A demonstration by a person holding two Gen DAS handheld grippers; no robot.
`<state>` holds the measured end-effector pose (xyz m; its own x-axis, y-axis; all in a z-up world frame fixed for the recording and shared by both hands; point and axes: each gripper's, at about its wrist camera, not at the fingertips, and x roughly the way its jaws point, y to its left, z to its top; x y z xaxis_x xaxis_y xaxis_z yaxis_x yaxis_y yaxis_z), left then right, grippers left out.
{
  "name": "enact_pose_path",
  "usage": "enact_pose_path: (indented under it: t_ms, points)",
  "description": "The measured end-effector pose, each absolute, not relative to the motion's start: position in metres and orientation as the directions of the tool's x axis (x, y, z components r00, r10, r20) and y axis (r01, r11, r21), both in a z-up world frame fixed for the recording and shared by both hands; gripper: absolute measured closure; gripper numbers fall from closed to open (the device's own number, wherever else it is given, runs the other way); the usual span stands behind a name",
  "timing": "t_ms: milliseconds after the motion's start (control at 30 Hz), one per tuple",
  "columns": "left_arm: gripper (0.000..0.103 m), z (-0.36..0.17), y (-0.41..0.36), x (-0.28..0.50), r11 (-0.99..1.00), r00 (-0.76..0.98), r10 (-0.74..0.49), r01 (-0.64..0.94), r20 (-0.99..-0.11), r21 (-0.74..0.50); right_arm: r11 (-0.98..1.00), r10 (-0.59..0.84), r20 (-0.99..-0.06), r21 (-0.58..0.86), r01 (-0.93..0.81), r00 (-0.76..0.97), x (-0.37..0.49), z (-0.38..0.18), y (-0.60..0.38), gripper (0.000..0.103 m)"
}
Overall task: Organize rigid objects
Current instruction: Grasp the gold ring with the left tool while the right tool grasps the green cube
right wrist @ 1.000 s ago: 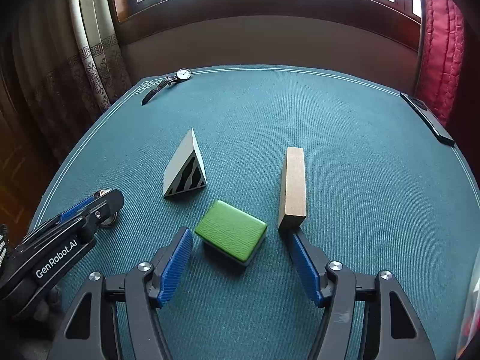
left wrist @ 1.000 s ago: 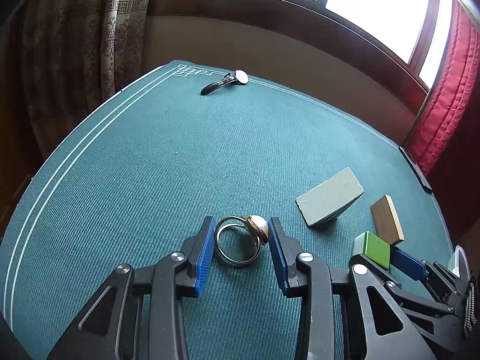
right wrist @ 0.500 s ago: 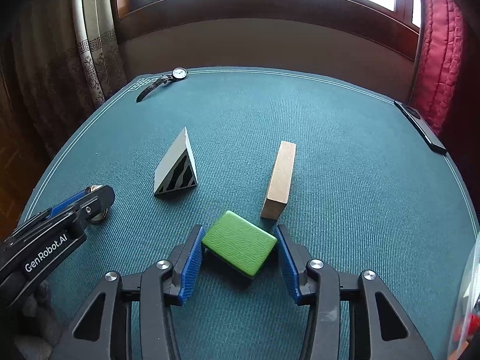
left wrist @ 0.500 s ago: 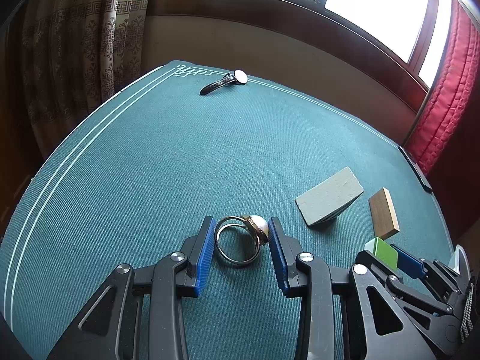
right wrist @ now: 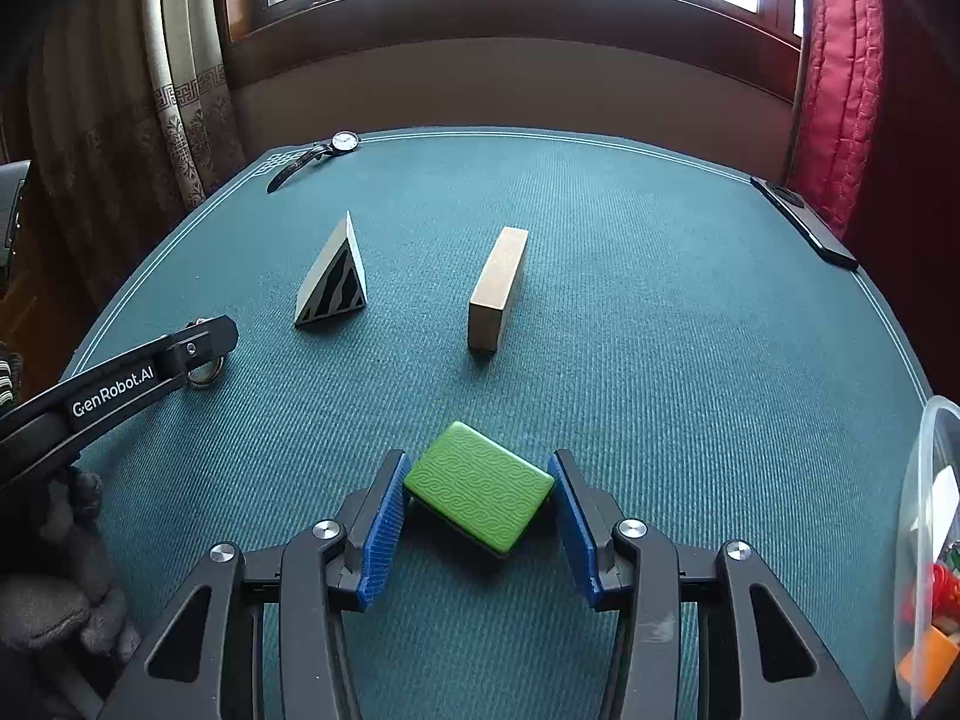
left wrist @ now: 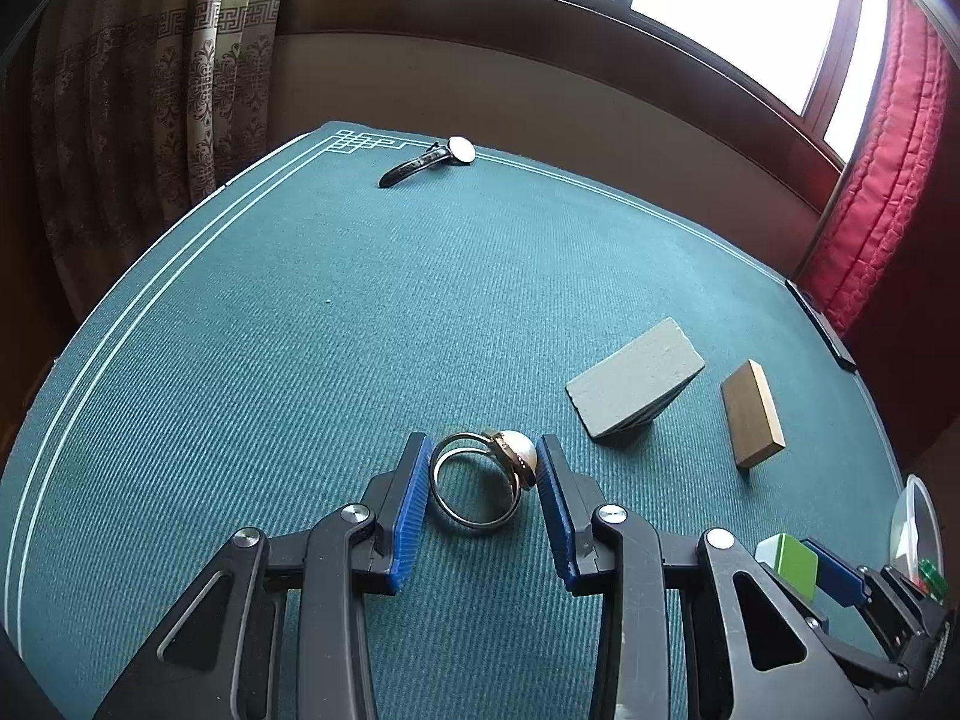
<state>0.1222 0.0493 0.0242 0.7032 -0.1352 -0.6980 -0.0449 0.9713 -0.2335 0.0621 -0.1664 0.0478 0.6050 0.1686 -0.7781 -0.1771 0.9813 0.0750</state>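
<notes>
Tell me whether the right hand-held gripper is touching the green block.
Touching. The right wrist view shows the right hand-held gripper with both blue pads pressed against opposite corners of the green block, no gap visible.

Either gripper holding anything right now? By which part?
The right gripper clamps the green block across two opposite corners. The left gripper pinches the pearl ring between band and pearl, still on the cloth.

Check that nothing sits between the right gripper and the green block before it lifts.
Nothing visible does. The right gripper is already shut on the green rectangular block with the wavy pattern, both blue pads against its corners. The wooden block and striped triangular wedge stand well beyond it.
</notes>
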Motion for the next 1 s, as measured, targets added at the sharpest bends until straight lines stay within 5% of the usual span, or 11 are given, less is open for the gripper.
enact_pose_path:
  t_ms: [1000]
  points:
    - [0.066, 0.03, -0.042, 0.077, 0.944, 0.649, -0.328, 0.254, -0.686, -0.211, 0.983, 0.176, -0.754, 0.17, -0.071, 0.633, 0.002, 0.053, -0.236, 0.053]
